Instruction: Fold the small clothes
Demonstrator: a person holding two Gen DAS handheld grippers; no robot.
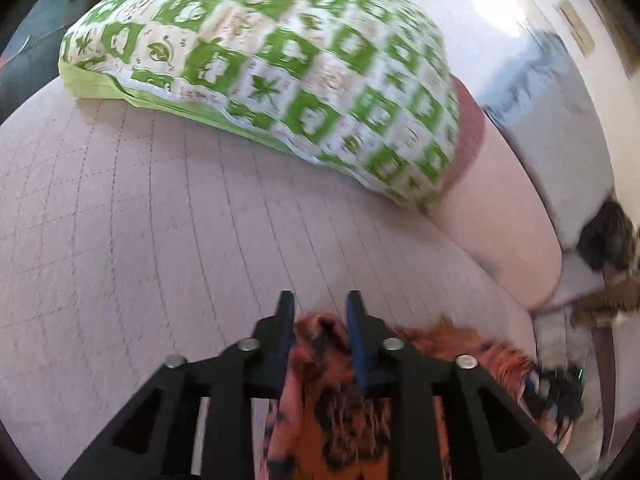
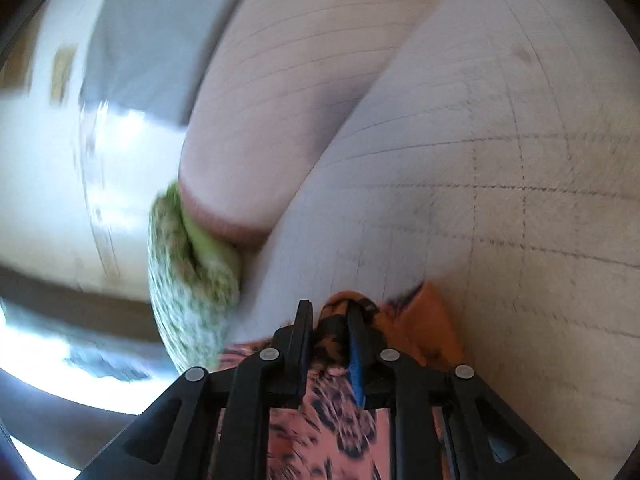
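Observation:
An orange garment with dark blotches (image 1: 332,408) hangs bunched between the fingers of my left gripper (image 1: 320,304), which is shut on a fold of it just above the pink quilted bed cover (image 1: 140,220). In the right wrist view the same garment (image 2: 320,412) is pinched in my right gripper (image 2: 328,312), and an orange corner sticks out past the right finger. A blurred black and blue shape (image 1: 560,388) at the garment's far right edge may be the right gripper.
A green-and-white patterned pillow (image 1: 280,64) lies ahead on the bed, also seen as the pillow (image 2: 188,280) at left. A plain pink cushion (image 1: 500,220) lies beside it. A dark furry object (image 1: 608,240) sits past the bed's right edge.

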